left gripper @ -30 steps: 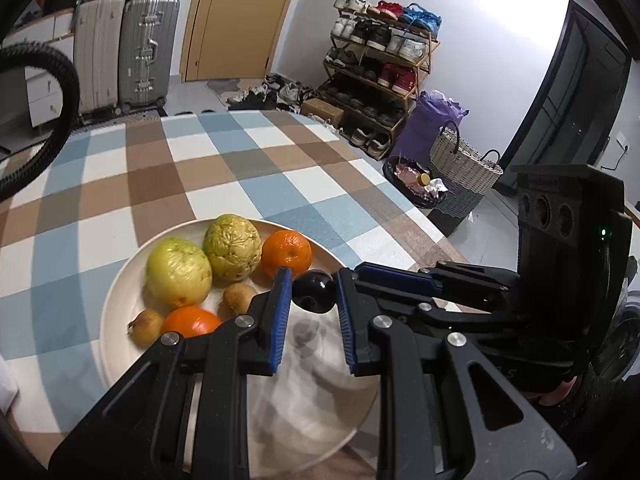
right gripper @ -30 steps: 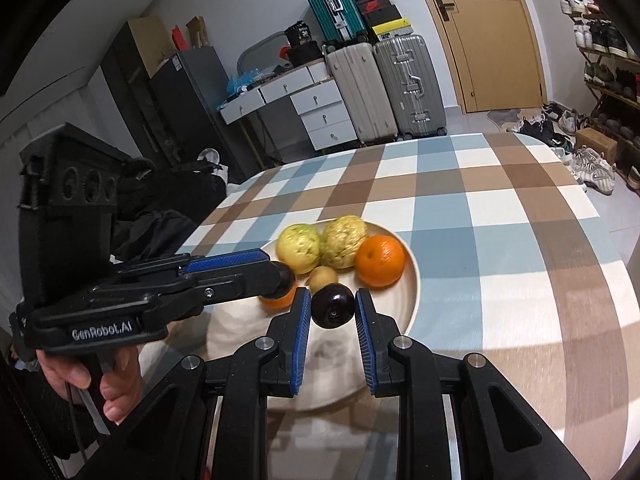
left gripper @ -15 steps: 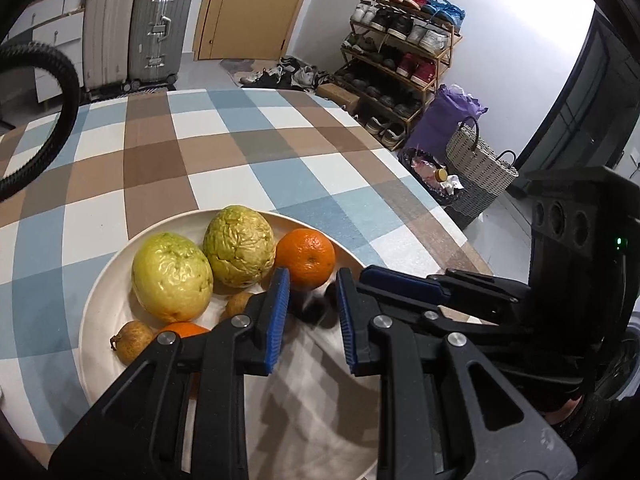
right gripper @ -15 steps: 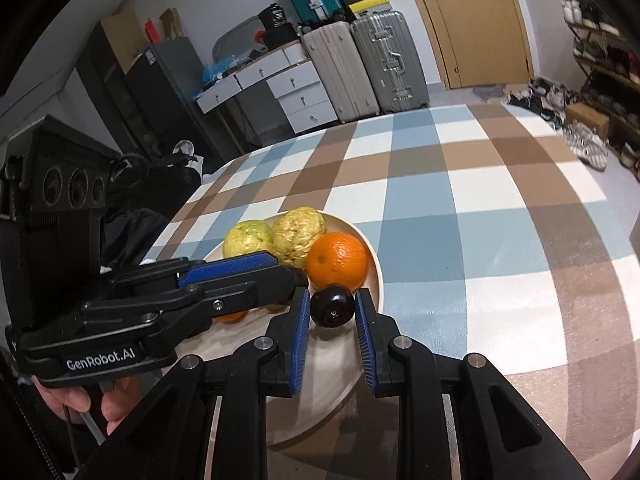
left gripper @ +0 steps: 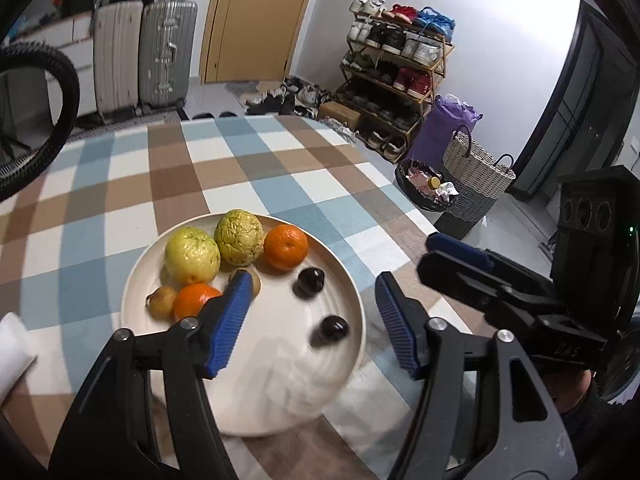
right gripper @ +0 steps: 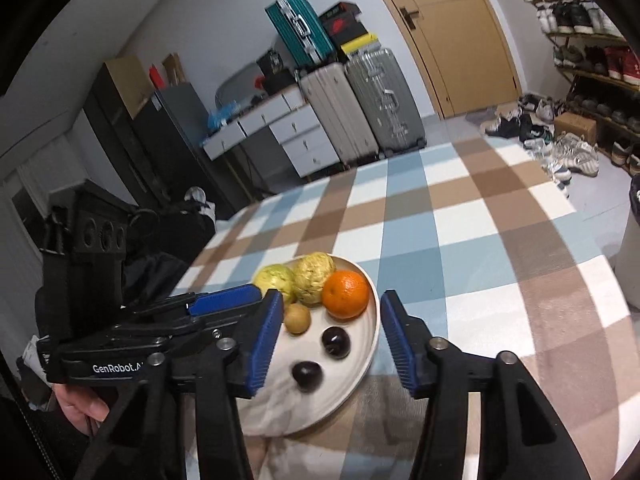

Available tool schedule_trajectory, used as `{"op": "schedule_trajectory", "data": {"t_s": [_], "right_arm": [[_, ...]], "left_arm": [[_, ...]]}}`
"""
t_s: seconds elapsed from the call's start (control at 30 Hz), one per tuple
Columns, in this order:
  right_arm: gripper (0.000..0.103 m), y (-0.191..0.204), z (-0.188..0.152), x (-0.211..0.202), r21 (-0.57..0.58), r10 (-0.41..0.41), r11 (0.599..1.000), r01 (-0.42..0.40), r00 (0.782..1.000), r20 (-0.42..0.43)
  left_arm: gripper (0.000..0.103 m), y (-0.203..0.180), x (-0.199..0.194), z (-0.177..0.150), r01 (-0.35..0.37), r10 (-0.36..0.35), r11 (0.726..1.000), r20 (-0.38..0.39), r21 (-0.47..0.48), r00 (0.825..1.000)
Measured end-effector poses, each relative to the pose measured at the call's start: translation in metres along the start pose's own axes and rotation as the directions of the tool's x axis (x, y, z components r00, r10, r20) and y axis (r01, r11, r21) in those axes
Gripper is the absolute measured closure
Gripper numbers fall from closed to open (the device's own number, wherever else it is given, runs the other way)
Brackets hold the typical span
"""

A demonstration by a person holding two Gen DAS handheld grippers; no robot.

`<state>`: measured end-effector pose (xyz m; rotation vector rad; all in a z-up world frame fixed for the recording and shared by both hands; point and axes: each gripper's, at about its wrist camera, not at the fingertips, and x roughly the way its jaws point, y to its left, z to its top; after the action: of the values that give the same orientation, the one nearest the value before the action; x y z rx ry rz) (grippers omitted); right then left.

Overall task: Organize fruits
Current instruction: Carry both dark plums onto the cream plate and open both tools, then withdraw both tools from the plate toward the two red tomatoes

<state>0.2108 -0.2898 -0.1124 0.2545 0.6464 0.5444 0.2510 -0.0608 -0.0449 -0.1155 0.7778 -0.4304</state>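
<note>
Surface: desk bore checked blue, brown, white cloth | Directly on it: cream plate, white item at left edge

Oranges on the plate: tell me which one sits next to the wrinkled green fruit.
The orange at the plate's far right side, beside the wrinkled green fruit; the other orange lies nearer, half hidden behind the left gripper's finger.

Glossy smooth cream plate on matt woven checked cloth ahead of the claws, two shiny dark plums between the ribbed blue rubbery pads, wrinkled rough yellow-green fruit beyond, dimpled orange beside it, matt black plastic gripper arms with metal screws.
</note>
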Motion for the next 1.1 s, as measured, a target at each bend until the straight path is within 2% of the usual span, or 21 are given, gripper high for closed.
{"op": "schedule_trajectory", "data": {"t_s": [0.07, 0.17, 0.3, 0.47, 0.53, 0.6, 0.7, 0.87, 1.1], "right_arm": [[0.038, 0.006, -0.003, -0.014, -0.015, -0.008, 1.0, 0.008, 1.0, 0.021], [0.032, 0.014, -0.011, -0.04, -0.025, -0.018, 0.999, 0.02, 0.997, 0.071], [0.022, 0.022, -0.023, -0.068, -0.019, -0.027, 0.999, 0.03, 0.993, 0.117], [0.003, 0.038, -0.04, -0.096, -0.037, -0.05, 0.998, 0.057, 0.984, 0.172], [0.001, 0.047, -0.047, -0.107, -0.053, -0.05, 0.997, 0.061, 0.98, 0.19], [0.001, 0.054, -0.052, -0.112, -0.069, -0.041, 0.996, 0.054, 0.981, 0.188], [0.0, 0.066, -0.061, -0.12, -0.101, -0.051, 0.992, 0.069, 0.983, 0.178], [0.0, 0.073, -0.071, -0.129, -0.11, -0.091, 0.988, 0.111, 0.98, 0.176], [0.0, 0.084, -0.092, -0.132, -0.135, -0.103, 0.983, 0.123, 0.984, 0.142]], "left_arm": [[0.029, -0.006, -0.015, -0.005, -0.011, 0.011, 1.0, 0.023, 0.004, 1.0], [0.022, -0.012, -0.036, -0.013, -0.033, 0.033, 0.999, 0.05, 0.001, 0.998], [0.02, -0.018, -0.059, -0.024, -0.073, 0.073, 0.997, 0.06, -0.006, 0.996], [0.015, -0.024, -0.084, -0.044, -0.103, 0.103, 0.995, 0.067, -0.01, 0.992], [0.01, -0.024, -0.093, -0.056, -0.115, 0.116, 0.993, 0.063, -0.027, 0.991], [0.001, -0.026, -0.103, -0.071, -0.119, 0.122, 0.992, 0.069, -0.04, 0.99], [0.001, -0.026, -0.112, -0.093, -0.129, 0.132, 0.99, 0.064, -0.053, 0.989], [0.001, -0.025, -0.113, -0.131, -0.144, 0.144, 0.987, 0.002, -0.073, 0.99], [0.001, -0.026, -0.107, -0.168, -0.146, 0.141, 0.986, -0.064, -0.082, 0.988]]}}
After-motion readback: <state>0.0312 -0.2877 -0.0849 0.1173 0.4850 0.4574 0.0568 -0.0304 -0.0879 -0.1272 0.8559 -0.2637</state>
